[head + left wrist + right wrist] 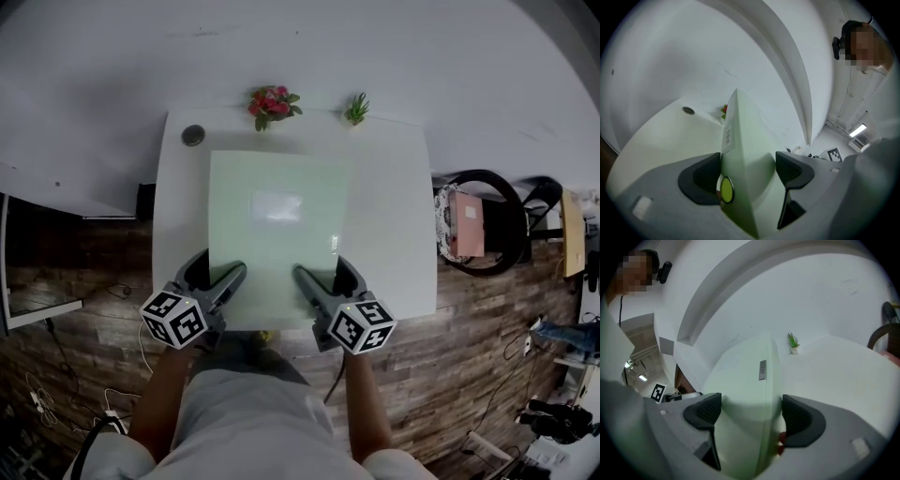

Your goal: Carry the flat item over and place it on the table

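The left gripper [214, 277] is clenched on the flat item [277, 234] at its 7 o'clock corner, and the right gripper [325, 277] grasps its 5 o'clock corner. The item is over the table [394, 206], so the carrying looks done. Lowering and release remain.

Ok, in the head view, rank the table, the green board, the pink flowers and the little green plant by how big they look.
Largest first:
table
green board
pink flowers
little green plant
The board may be nearer the camera; the table clearly spans more.
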A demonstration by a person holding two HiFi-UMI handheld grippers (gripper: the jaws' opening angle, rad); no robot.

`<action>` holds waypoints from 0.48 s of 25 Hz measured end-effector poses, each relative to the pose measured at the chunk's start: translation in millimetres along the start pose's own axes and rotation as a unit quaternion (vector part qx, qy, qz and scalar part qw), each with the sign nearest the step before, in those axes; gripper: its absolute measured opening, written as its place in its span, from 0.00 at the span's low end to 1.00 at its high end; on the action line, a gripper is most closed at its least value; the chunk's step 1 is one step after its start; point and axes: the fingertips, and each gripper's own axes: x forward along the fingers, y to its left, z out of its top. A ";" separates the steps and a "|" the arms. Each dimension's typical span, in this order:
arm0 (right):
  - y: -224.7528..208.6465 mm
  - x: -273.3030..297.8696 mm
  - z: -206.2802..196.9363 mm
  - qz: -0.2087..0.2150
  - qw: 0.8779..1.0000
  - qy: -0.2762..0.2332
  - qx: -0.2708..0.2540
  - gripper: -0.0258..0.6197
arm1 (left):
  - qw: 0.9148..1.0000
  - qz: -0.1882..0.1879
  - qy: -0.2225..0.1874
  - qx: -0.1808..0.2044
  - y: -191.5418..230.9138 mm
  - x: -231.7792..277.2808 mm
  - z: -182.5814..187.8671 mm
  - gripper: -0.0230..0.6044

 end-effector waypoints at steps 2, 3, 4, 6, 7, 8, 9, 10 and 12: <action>-3.6 6.4 -6.1 -0.001 1.000 0.011 0.004 0.66 | 1.000 0.008 0.006 -0.010 7.8 2.5 -6.3 0.62; -5.4 9.8 -9.5 -0.001 1.000 0.018 0.006 0.66 | 1.000 0.012 0.010 -0.016 11.8 3.4 -9.7 0.62; -7.1 12.9 -13.2 0.000 1.000 0.024 0.008 0.66 | 1.000 0.016 0.014 -0.021 15.6 4.0 -13.4 0.62; -10.1 18.6 -19.9 0.001 0.999 0.035 0.011 0.66 | 0.999 0.022 0.019 -0.032 22.8 5.0 -20.3 0.62; -11.4 21.2 -22.8 0.001 0.999 0.039 0.012 0.66 | 0.999 0.025 0.021 -0.036 26.1 5.6 -23.3 0.62; -12.3 23.5 -25.8 0.000 0.999 0.043 0.014 0.66 | 0.999 0.027 0.024 -0.040 29.3 6.0 -26.3 0.62; -13.0 25.6 -29.4 -0.001 0.999 0.048 0.016 0.66 | 0.998 0.030 0.026 -0.044 32.5 6.0 -29.5 0.62; -13.7 27.5 -33.6 -0.002 0.998 0.052 0.018 0.66 | 0.998 0.033 0.030 -0.049 35.7 5.8 -33.2 0.62; -15.9 31.1 -42.3 -0.003 0.998 0.063 0.024 0.66 | 0.997 0.039 0.038 -0.059 42.3 5.7 -41.0 0.62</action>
